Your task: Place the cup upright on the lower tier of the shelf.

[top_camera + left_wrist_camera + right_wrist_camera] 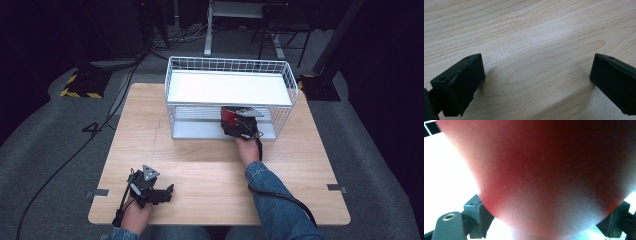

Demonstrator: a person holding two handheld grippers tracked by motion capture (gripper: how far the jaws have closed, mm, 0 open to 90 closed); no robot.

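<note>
Overhead, the right gripper holds a round red object just inside the lower tier of the white wire two-shelf rack at twelve o'clock on the pale wooden table, while the left gripper rests at seven o'clock. Along the left gripper's jaws, they stand wide over bare wood. Along the right's, the red object sits clamped close against the lens, so I judge it could catch the upper shelf's edge and slip.

Table: pale wood-grain top, smooth and matt. Rack: white-coated wire mesh with a flat, matt white shelf board. Red object: soft, matt, finely textured surface. Left gripper: matt black, rubbery-looking pads. Sleeve: blue denim.
</note>
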